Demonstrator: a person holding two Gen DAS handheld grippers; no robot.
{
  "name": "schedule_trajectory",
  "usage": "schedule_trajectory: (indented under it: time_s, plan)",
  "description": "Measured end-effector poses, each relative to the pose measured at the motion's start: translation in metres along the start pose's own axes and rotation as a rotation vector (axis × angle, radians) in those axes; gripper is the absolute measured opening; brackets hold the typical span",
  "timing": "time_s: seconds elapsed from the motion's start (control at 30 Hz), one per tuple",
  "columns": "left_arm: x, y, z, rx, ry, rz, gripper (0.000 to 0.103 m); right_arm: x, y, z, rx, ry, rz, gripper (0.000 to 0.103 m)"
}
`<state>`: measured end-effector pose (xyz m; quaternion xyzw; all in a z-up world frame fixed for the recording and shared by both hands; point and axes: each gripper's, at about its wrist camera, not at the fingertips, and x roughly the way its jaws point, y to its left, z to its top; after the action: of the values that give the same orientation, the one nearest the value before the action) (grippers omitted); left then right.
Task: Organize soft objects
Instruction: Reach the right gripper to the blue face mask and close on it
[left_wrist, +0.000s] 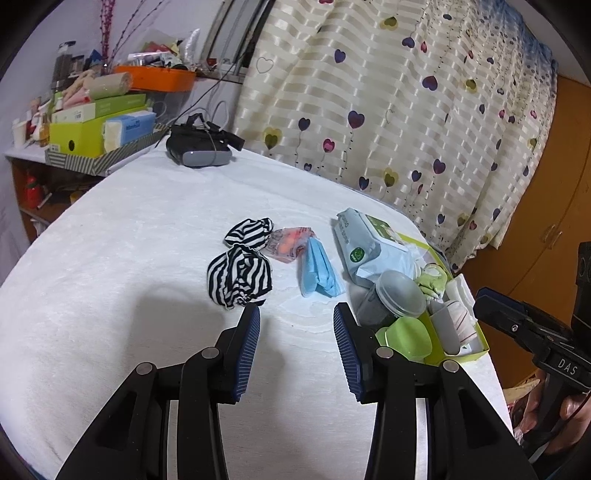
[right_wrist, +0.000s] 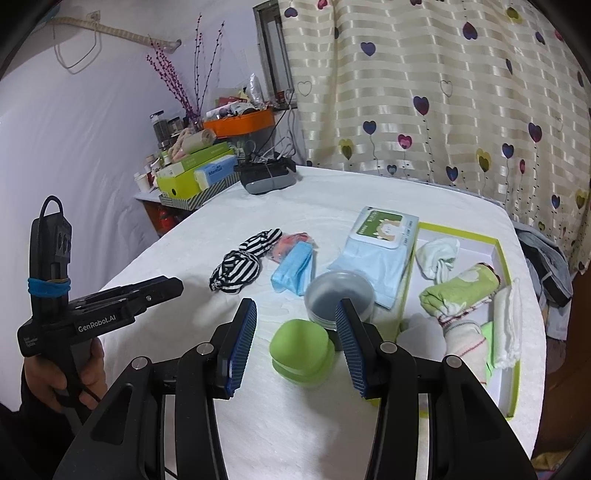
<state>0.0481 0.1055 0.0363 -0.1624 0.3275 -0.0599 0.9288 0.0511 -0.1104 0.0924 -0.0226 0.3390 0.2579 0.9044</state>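
Note:
A black-and-white striped cloth (left_wrist: 240, 273) (right_wrist: 240, 264) lies bunched on the white table. Beside it lie a blue face-mask pack (left_wrist: 319, 271) (right_wrist: 293, 267), an orange packet (left_wrist: 290, 243) and a wet-wipes pack (left_wrist: 369, 247) (right_wrist: 380, 251). A green-rimmed box (right_wrist: 496, 247) (left_wrist: 476, 350) holds a green sock roll (right_wrist: 461, 291), a white cloth (right_wrist: 439, 254) and a white towel (right_wrist: 508, 325). My left gripper (left_wrist: 296, 317) is open and empty, just short of the striped cloth. My right gripper (right_wrist: 295, 314) is open and empty over a green round case (right_wrist: 301, 350) and a grey lidded tub (right_wrist: 340, 295).
A black headset (left_wrist: 199, 146) (right_wrist: 266, 177) sits at the table's far end. A cluttered shelf (left_wrist: 92, 122) with boxes and an orange tray stands at far left. A heart-patterned curtain (left_wrist: 388, 92) hangs behind. The table edge drops off at right, past the box.

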Motion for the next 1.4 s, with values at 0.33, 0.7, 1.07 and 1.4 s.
schedule_trajectory:
  time_s: [0.33,0.7,1.07,1.4]
  plan:
    - [0.005,0.017,0.003,-0.023,0.0,0.015,0.04,0.028,0.02,0.015,-0.054,0.04,0.008,0.046]
    - [0.009,0.048,0.007,-0.073,-0.006,0.04,0.04,0.085,0.036,0.034,-0.114,0.149,-0.015,0.046]
    - [0.012,0.064,0.009,-0.113,-0.013,0.034,0.04,0.168,0.047,0.061,-0.196,0.37,-0.124,0.046]
    - [0.019,0.067,0.011,-0.126,-0.011,0.022,0.04,0.215,0.037,0.061,-0.199,0.526,-0.215,0.046]
